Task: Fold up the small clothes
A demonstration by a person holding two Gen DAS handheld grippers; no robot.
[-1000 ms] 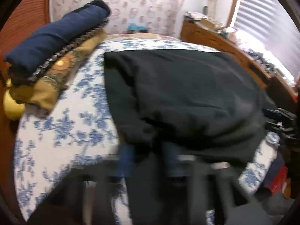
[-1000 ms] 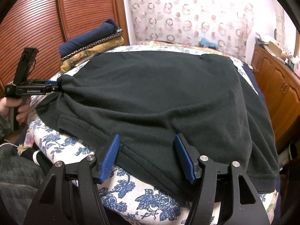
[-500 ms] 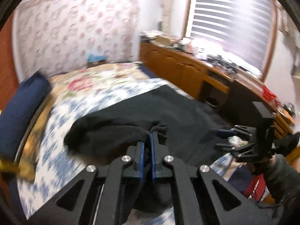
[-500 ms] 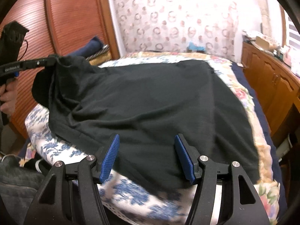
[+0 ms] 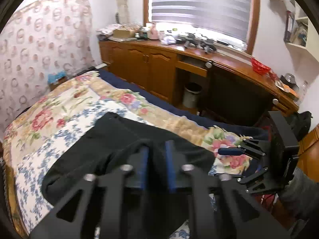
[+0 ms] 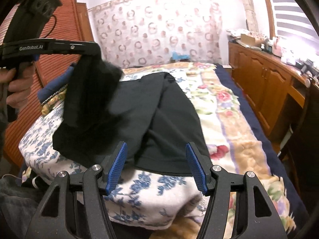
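Observation:
A black garment (image 5: 111, 139) lies on the floral bed cover (image 6: 171, 189), partly folded over itself. My left gripper (image 5: 156, 151) is raised above it, and its jaws are opening. In the left wrist view a gap shows between its blue pads. In the right wrist view a blurred flap of the black garment (image 6: 91, 91) still hangs from the left gripper (image 6: 93, 51), which a hand holds at upper left. My right gripper (image 6: 156, 144) stands open over the bed's near edge, the garment's hem just beyond its fingertips, nothing gripped. It also shows as the right gripper (image 5: 231, 165).
A stack of folded navy and yellow fabrics (image 6: 53, 87) sits at the bed's left side by a louvred wooden door (image 6: 59, 31). A long wooden cabinet (image 5: 151, 67) with a cluttered top runs along the right, with a small bin (image 5: 191, 95) under it.
The left gripper rose and carried the garment's corner up and across toward the right, then its shut jaws parted. The right gripper shifted a little and stayed open.

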